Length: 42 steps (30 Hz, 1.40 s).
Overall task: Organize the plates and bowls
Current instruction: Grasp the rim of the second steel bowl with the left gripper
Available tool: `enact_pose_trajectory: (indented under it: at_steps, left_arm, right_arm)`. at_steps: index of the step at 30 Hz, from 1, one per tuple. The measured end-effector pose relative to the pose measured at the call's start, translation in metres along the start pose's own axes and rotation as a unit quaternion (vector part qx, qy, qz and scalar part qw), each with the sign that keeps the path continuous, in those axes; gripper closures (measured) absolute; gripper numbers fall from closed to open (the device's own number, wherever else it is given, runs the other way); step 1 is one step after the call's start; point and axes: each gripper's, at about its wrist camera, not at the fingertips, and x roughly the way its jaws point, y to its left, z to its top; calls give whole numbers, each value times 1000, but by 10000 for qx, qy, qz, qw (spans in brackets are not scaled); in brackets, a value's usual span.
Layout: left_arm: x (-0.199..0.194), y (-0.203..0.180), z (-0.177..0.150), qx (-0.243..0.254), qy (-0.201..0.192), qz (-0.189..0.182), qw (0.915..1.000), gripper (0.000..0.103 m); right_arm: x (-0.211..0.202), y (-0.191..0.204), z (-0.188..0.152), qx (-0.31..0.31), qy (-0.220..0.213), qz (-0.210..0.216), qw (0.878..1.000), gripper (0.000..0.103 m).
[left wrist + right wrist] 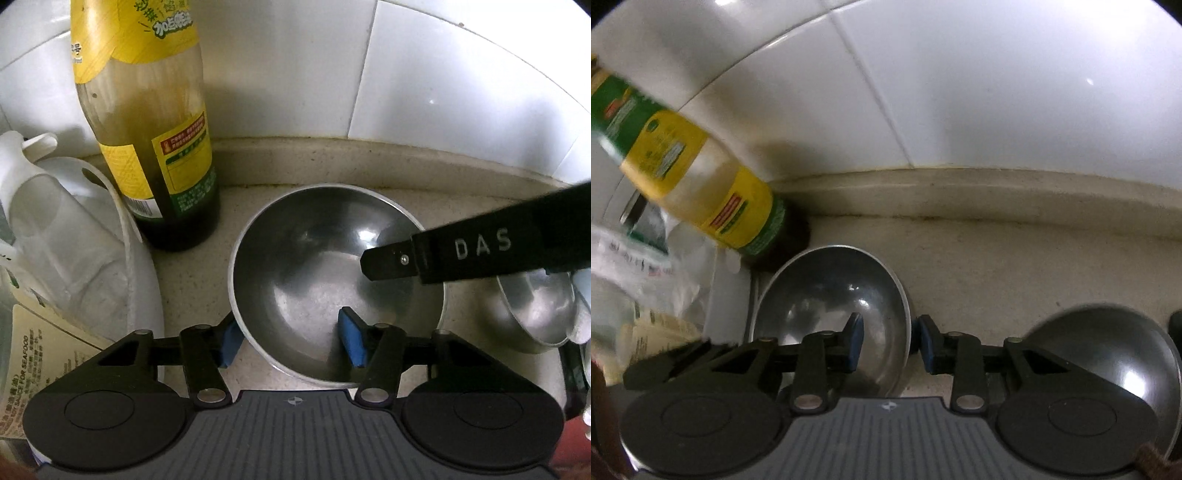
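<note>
A steel bowl (314, 266) (827, 288) stands upright on the beige counter near the wall. My left gripper (291, 343) straddles its near rim: the left pad (229, 347) is outside against the wall, and the right pad (352, 339) stands free inside. My right gripper (890, 345) straddles the bowl's right rim with a gap at both pads. One of its black fingers (391, 260) reaches into the bowl from the right. A second, smaller steel bowl (535, 310) (1108, 354) sits to the right.
A tall sauce bottle (155, 140) (713, 199) with a yellow and green label stands just left of the bowl. Crumpled plastic bags (66, 236) lie on a white dish (147, 295) at the left. The white tiled wall (443, 92) and the counter's raised back edge (369, 158) are close behind.
</note>
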Motion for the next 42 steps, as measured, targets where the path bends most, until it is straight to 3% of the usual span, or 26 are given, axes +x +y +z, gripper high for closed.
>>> enact_pose_trajectory:
  at_steps: [7,24,42]
  left_arm:
    - [-10,-1,1,-19,-166,21,9999,38]
    - [-76,-20,-10,317,-807,-39,9962,33]
    - [-108,-36,-42,593,-877,-180,9942,29]
  right_arm:
    - [-12,-4,-5,105,-116,92,9998,84]
    - [-82,14,-26,75,-640,180,9978,84]
    - [-119,27,-74,186,-593,124,9980,84]
